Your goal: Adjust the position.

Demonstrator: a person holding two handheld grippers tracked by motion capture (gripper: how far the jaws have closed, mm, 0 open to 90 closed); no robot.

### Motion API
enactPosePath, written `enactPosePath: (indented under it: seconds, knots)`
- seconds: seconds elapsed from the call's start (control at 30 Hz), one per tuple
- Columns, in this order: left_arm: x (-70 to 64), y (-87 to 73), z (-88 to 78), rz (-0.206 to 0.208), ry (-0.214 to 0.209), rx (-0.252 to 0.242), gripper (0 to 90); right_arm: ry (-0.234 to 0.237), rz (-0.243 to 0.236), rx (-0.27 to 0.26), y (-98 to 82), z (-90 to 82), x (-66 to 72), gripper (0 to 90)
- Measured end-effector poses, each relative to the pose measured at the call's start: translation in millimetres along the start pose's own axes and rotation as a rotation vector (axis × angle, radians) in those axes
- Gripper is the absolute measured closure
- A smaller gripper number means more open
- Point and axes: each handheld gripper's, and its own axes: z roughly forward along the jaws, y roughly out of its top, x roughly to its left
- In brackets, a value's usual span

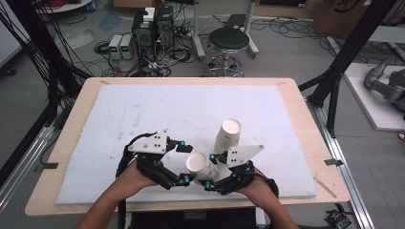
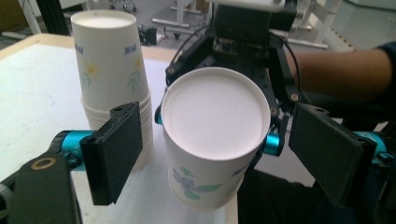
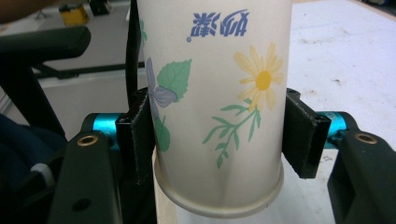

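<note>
Nearest the high camera, at 6 o'clock, two forearms enter from the bottom edge, each hand carrying a black two-jaw gripper over the near edge of the white mat (image 1: pixel 143 114) on the wooden table (image 1: pixel 305 124).

Right gripper (image 1: pixel 210 177): closed on an upside-down paper cup (image 1: pixel 199 165) with a floral print. In the right gripper view both black pads (image 3: pixel 140 135) press the cup's wall from opposite sides, near its rim, which points toward that camera; blue lettering on the cup reads inverted. The cup is held tilted, its white base angled up and toward 10 o'clock in the high view, and it is clear of the mat.

Left gripper (image 1: pixel 184 162): jaws wide apart, nothing clamped. In the left gripper view the held cup (image 2: pixel 215 135) sits between the two pads (image 2: pixel 116 149) with a visible gap on each side; no contact observed. The right gripper's black frame stands directly behind the cup in that view.

Stack of inverted paper cups (image 1: pixel 228 136): standing on the mat at about 1 o'clock from the held cup, just beside the right gripper's grey plate. In the left gripper view the stack (image 2: pixel 109 70) stands upright at 10 o'clock, bearing the same flower print, with several rims nested at its foot.

Beyond the table at 12 o'clock: a black round stool (image 1: pixel 228 45) and computer towers (image 1: pixel 153 28) among floor cables.
</note>
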Motion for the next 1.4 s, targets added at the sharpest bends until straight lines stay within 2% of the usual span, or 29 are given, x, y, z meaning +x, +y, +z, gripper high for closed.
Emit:
enactPosePath:
  seconds: [0.2,0.23,0.27,0.43,0.73,1.0,1.1,1.4]
  knots:
    - [1.7,1.6,2.0,0.019,-0.012,0.073,17.9,0.011,-0.050,0.083,9.2,3.8,-0.7,36.1]
    - [1.7,1.6,2.0,0.019,-0.012,0.073,18.2,0.011,-0.050,0.083,9.2,3.8,-0.7,36.1]
    - [2.3,2.4,3.1,0.029,-0.017,0.103,18.3,0.019,-0.066,0.110,11.9,5.4,-0.7,36.1]
    - [3.8,3.9,5.6,0.034,-0.035,0.160,18.8,0.027,-0.095,0.174,18.8,10.1,0.5,35.8]
    - [5.9,3.4,8.4,0.025,-0.050,0.220,22.4,0.022,-0.128,0.255,26.7,14.7,1.5,35.6]
    - [8.0,2.3,11.0,0.018,-0.050,0.253,26.3,0.017,-0.146,0.322,32.2,18.4,1.6,35.3]
    - [8.2,1.6,13.6,0.020,-0.061,0.274,30.4,0.020,-0.160,0.351,34.5,21.2,2.5,35.3]
    - [6.6,-1.4,17.7,0.037,-0.067,0.323,35.2,0.021,-0.155,0.427,35.9,24.0,4.0,35.2]
